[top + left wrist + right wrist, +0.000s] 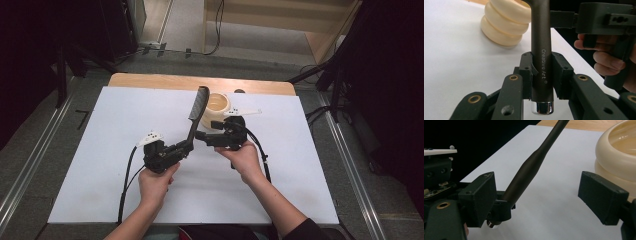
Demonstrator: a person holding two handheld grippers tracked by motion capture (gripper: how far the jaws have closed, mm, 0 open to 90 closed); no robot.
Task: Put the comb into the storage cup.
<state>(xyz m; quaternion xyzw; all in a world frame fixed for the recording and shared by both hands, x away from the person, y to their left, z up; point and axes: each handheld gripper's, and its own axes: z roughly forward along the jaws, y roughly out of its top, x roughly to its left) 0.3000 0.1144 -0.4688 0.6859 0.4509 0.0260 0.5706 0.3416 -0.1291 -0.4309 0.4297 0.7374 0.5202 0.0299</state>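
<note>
The left gripper (186,146) is clamping the lower handle of a dark brush (196,116), its jaws pressing on both sides of the shaft just above the shiny metal end cap, which is poking out below the pads in the left gripper view. From that grip the brush is slanting up and away over the white table sheet (100,165), its flat bristle head ending just beside the cream ribbed pot (218,106) at the far middle of the table. The right gripper (204,135) is hovering just to the right of the handle, its jaws standing wide apart with nothing between the pads; in the right gripper view the handle is crossing in front of its left jaw while the other jaw is sitting near the pot's wall. The bristle head is being cut off at the top edge of both gripper views, and the high view is too small to show the bristles clearly. The pot's inside is only partly showing, and its contents cannot be made out. White lettering along the handle is reading "Creative Art" with a registered-mark sign.
</note>
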